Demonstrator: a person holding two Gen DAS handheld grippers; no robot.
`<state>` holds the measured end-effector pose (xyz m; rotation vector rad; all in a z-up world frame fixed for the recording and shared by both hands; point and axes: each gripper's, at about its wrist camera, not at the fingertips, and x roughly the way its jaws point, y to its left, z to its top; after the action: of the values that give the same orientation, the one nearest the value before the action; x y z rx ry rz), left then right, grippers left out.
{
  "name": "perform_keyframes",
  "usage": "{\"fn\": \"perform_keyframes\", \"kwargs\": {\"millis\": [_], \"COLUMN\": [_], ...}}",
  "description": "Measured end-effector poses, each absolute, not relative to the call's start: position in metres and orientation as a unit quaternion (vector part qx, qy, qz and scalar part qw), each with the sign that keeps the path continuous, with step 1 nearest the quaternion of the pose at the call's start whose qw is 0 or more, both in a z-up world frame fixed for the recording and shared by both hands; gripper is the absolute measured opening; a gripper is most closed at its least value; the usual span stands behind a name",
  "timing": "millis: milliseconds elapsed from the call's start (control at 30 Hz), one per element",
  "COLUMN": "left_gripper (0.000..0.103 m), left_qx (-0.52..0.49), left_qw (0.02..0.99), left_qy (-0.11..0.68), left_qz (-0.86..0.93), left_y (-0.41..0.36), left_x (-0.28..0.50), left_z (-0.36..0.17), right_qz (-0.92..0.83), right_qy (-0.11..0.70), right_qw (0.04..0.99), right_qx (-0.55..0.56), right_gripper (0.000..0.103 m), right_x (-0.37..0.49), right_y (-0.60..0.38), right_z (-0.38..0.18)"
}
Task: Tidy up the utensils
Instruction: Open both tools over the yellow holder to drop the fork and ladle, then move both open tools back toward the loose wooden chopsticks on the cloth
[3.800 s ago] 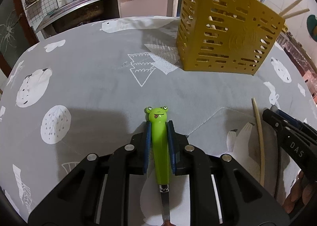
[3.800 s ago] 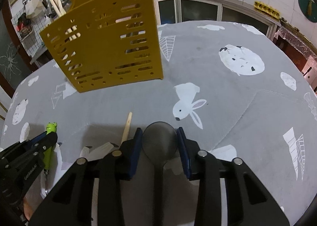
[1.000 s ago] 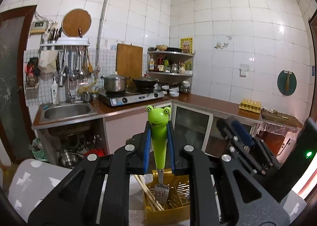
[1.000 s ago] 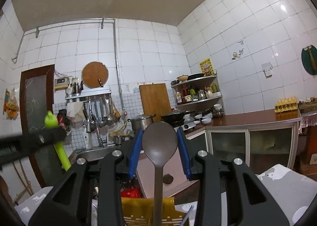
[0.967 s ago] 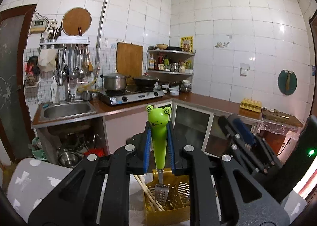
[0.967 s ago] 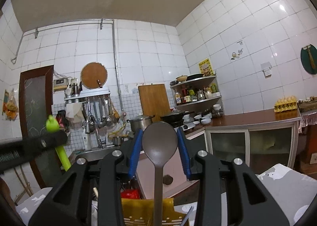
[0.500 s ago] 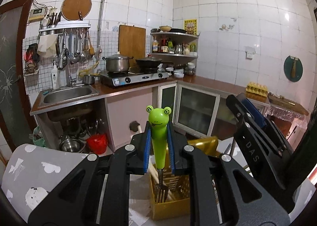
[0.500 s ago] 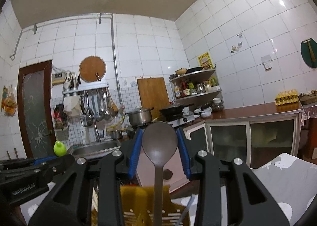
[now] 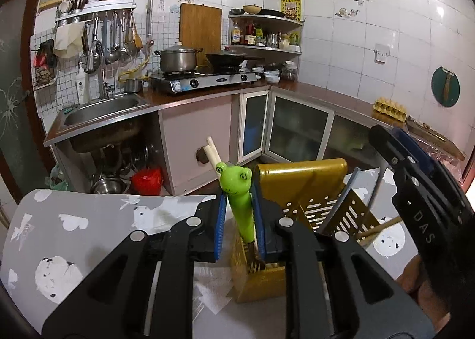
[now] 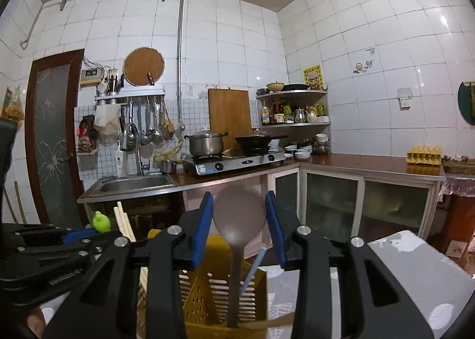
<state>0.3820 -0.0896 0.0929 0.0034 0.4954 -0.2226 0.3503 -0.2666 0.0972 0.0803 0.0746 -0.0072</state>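
My left gripper (image 9: 239,211) holds a fork with a green frog handle (image 9: 240,198), tines down inside the yellow slotted utensil basket (image 9: 311,190); the handle leans left between the blue pads. My right gripper (image 10: 240,220) has its pads on either side of the bowl of a grey spoon (image 10: 240,217), which looks blurred; its handle reaches down into the basket (image 10: 219,294). Whether the pads still press the bowl is unclear. Chopsticks (image 9: 213,152) and a blue straw (image 10: 252,267) stand in the basket. The right gripper (image 9: 415,190) shows beside the basket in the left wrist view.
The basket stands on a table with a grey patterned cloth (image 9: 74,229). A loose chopstick (image 9: 380,227) lies across the basket's right side. Behind are the sink (image 9: 104,107), the stove with pots (image 9: 204,77) and counter cabinets (image 10: 356,199).
Both grippers have lowered and tilted down toward the basket. The fork's tines and the spoon's handle sit deeper in it. The frog handle now leans left, and the spoon bowl is blurred.
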Motion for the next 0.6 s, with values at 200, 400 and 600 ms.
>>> {"fn": "perform_keyframes", "kwargs": {"millis": [200, 400, 600], "left_gripper": [0.049, 0.078, 0.098], "left_qx": [-0.002, -0.006, -0.008], "left_qw": [0.966, 0.971, 0.974], "left_qy": [0.235, 0.224, 0.221], "left_qz": [-0.104, -0.084, -0.055], "left_y": [-0.073, -0.034, 0.005], "left_x": [0.352, 0.320, 0.287], "left_z": [0.119, 0.137, 0.128], "right_qz": [-0.027, -0.052, -0.085], "right_qy": [0.091, 0.116, 0.151], "right_qw": [0.995, 0.991, 0.984], "right_qx": [0.042, 0.029, 0.042], "right_gripper": [0.062, 0.073, 0.074], "right_x": [0.337, 0.302, 0.260], "right_y": [-0.278, -0.287, -0.295], "right_z": [0.116, 0.125, 0.119]}}
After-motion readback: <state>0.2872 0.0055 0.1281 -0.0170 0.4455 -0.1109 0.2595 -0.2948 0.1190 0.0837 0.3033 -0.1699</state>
